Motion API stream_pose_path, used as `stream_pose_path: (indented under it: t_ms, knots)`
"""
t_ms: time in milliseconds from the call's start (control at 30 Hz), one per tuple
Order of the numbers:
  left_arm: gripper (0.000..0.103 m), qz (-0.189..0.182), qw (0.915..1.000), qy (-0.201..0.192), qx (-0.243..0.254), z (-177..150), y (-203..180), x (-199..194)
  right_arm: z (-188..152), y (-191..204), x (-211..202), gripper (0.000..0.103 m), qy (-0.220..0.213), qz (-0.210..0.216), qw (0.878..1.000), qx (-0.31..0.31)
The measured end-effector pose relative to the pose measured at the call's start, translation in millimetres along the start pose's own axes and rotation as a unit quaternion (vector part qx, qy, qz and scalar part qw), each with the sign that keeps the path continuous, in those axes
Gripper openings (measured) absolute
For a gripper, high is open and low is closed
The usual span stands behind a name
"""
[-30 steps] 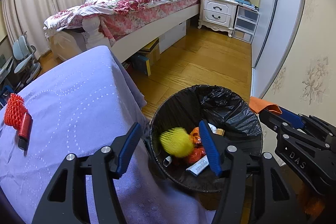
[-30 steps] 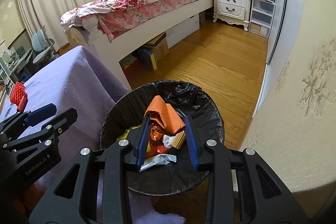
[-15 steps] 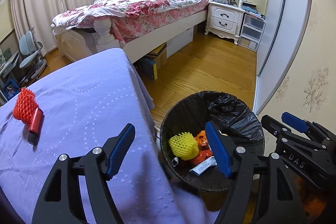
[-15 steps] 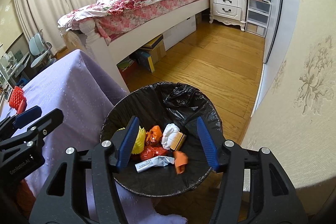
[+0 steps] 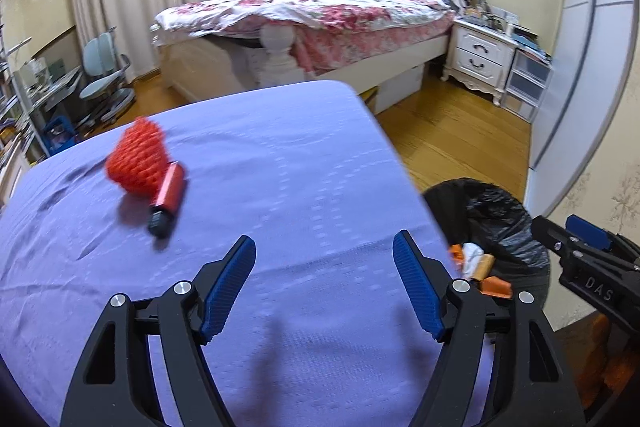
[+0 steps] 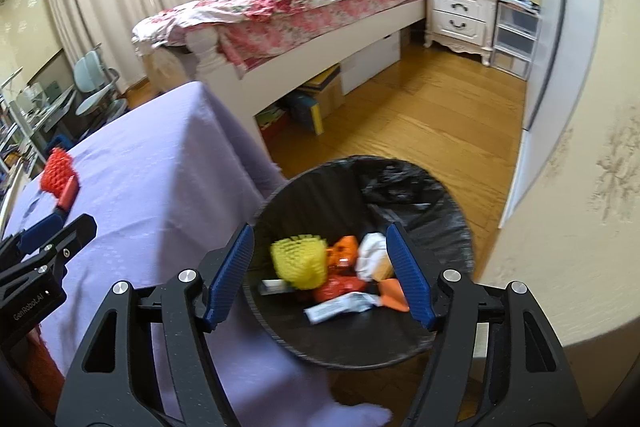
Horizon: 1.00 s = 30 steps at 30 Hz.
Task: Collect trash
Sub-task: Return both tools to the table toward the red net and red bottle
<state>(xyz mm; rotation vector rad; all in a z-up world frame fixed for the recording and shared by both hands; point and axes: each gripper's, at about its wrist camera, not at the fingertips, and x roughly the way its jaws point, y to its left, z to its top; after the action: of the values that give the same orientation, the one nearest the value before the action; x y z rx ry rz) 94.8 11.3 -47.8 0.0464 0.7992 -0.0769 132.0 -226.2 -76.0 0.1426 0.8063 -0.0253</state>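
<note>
Left wrist view: you are holding the left gripper (image 5: pixel 324 283) over the purple tabletop (image 5: pixel 280 167) with its jaws spread wide and nothing between them. Ahead of the jaws and off to their left, a red foam net (image 5: pixel 136 163) is lying on the cloth, touching a red cylinder with a black cap (image 5: pixel 167 197). To the right of the jaws, past the tabletop's edge, the black-lined trash bin (image 5: pixel 496 215) is showing.

From the right wrist, you are keeping the right gripper (image 6: pixel 320 273) above that trash bin (image 6: pixel 452 211), jaws also wide apart and empty. Between and just beyond them, inside the bin, a yellow foam net (image 6: pixel 300 261) is sitting beside orange wrappers (image 6: pixel 344 267), crumpled white paper (image 6: pixel 370 253) and a white tube (image 6: pixel 340 305).
</note>
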Motion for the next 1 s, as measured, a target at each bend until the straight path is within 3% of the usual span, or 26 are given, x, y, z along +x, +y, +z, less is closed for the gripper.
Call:
stream_pose_path:
  t_ms: [533, 1000]
  knots:
    - [0.072, 0.105, 0.9901, 0.019, -0.092, -41.1, 145.3, -16.9, -2.3, 154.8, 16.0, 0.068, 0.027, 0.086, 0.991, -0.102]
    - [0.072, 0.146, 0.9794, 0.019, -0.139, -55.5, 216.8, -24.8, -6.8, 269.5, 34.2, 0.068, 0.039, 0.119, 0.979, -0.161]
